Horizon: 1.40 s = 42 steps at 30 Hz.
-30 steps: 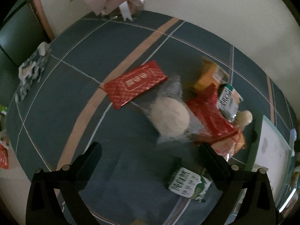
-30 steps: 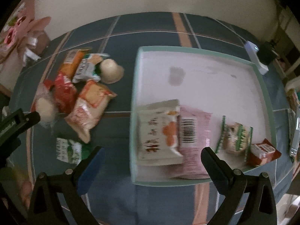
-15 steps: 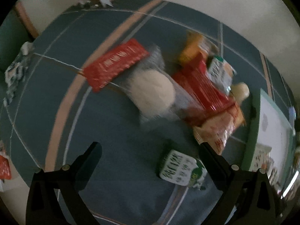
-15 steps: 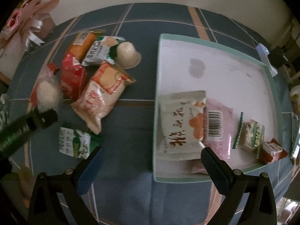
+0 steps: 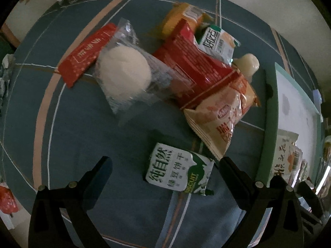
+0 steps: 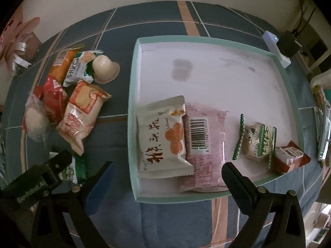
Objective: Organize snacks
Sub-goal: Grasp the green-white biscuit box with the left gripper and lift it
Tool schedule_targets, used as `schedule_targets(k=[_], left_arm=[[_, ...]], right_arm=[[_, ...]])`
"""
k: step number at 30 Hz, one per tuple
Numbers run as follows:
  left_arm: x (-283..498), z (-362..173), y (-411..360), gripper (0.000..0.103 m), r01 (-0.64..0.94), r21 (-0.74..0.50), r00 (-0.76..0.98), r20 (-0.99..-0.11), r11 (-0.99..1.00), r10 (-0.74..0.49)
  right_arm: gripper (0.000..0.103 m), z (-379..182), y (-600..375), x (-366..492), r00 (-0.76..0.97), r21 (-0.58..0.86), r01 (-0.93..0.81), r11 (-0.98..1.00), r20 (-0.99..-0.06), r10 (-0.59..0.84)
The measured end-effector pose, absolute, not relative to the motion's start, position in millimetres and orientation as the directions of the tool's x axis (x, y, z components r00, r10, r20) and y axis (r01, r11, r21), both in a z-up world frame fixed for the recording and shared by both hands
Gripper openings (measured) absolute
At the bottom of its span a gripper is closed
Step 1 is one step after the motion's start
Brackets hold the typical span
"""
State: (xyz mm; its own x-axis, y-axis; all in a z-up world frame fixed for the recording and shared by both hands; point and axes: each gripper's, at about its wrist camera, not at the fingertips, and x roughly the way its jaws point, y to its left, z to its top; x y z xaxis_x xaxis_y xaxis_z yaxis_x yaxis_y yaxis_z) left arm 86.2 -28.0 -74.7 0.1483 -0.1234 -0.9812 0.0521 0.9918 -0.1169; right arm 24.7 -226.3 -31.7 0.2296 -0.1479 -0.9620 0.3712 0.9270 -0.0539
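Note:
My left gripper (image 5: 165, 165) is open and empty, low over a green and white biscuit packet (image 5: 179, 168) that lies between its fingers on the blue cloth. Behind it lie an orange cracker bag (image 5: 223, 113), a red packet (image 5: 192, 66), a clear-wrapped white bun (image 5: 124, 71) and a jelly cup (image 5: 247, 64). My right gripper (image 6: 165, 167) is open and empty over the near edge of the teal tray (image 6: 289, 95), which holds a white packet (image 6: 163, 136), a pink packet (image 6: 204, 144) and two small sweets. The left gripper's body also shows in the right wrist view (image 6: 39, 177).
A flat red envelope (image 5: 86, 53) lies left of the bun. A white device (image 6: 277, 48) and a black adapter (image 6: 289, 43) sit beyond the tray's far right corner. A pink ribboned box (image 6: 18, 41) stands at the far left. The table edge runs on the left.
My left gripper has moved down and right toward the biscuit packet, which now sits between its fingers. My right gripper has shifted a little over the tray's near edge.

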Motion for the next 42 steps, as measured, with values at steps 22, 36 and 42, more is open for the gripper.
schedule_targets(k=[22, 36, 42], left_arm=[[89, -53, -31, 0.064, 0.010, -0.175, 0.231, -0.957, 0.984, -0.173], [105, -14, 19, 0.061, -0.116, -0.213, 0.384, -0.910, 0.970, -0.154], [114, -20, 22, 0.061, -0.123, -0.241, 0.372, -0.910, 0.963, -0.181]], right_arm=[[0.103, -31, -217, 27, 0.244, -0.042, 0.366, 0.930, -0.960, -0.139], [0.102, -7, -195, 37, 0.423, 0.094, 0.340, 0.936, -0.904, -0.063], [0.088, -10, -179, 58, 0.446, 0.159, 0.307, 0.938, -0.895, 0.006]])
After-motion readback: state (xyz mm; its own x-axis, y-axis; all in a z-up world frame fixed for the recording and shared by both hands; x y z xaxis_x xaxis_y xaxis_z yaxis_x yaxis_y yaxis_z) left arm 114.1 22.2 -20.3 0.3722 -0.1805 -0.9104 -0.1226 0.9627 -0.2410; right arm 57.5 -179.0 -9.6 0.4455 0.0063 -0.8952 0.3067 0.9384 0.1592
